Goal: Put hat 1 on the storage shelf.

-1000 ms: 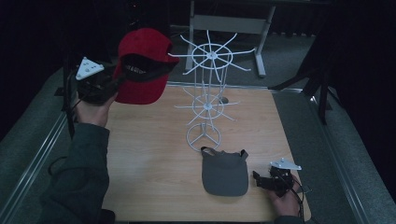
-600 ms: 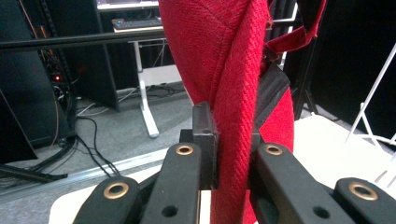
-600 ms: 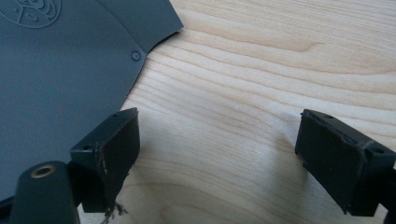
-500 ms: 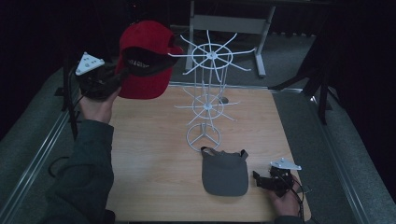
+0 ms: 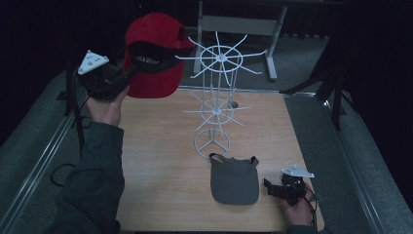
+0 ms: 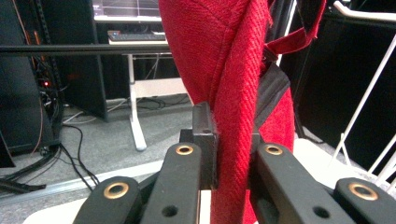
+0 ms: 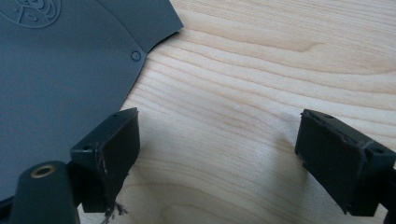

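Two hats are in play and neither is hung yet, so roughly the first half looks done. The red woven-fabric baseball cap is clamped in the left gripper and held up beside the top ring of the white wire spinner rack. The grey flat visor lies untouched on the light wooden table, just beside the spread-apart right gripper.

Dim high view, dark surroundings, brighter sharp gripper views, soft shadows on wood
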`<state>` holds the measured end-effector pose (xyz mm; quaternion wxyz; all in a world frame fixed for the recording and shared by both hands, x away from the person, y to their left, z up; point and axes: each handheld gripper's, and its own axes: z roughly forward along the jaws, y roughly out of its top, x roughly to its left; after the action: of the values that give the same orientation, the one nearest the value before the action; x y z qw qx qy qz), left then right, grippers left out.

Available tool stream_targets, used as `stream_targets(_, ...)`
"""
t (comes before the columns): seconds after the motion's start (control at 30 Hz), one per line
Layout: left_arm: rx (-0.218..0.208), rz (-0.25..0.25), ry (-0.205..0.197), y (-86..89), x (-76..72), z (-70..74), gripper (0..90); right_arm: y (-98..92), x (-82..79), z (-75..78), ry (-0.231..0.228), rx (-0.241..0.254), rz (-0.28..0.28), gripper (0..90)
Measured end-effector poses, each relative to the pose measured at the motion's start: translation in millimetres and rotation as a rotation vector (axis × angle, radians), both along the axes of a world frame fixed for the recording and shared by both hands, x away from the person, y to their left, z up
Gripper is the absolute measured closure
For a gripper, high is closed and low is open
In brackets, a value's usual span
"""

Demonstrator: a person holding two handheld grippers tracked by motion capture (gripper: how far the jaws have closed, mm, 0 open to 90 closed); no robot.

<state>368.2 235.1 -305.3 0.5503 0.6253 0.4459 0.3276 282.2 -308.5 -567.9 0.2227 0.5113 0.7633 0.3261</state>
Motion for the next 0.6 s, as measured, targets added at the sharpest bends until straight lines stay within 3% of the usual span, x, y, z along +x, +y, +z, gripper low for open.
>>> stream_targets(0.6, -0.079, -0.008, -0.024, 2.1, -2.2, 5.5, 84.9, 0.0, 0.0, 0.0, 0.0, 0.0, 0.0, 13.8)
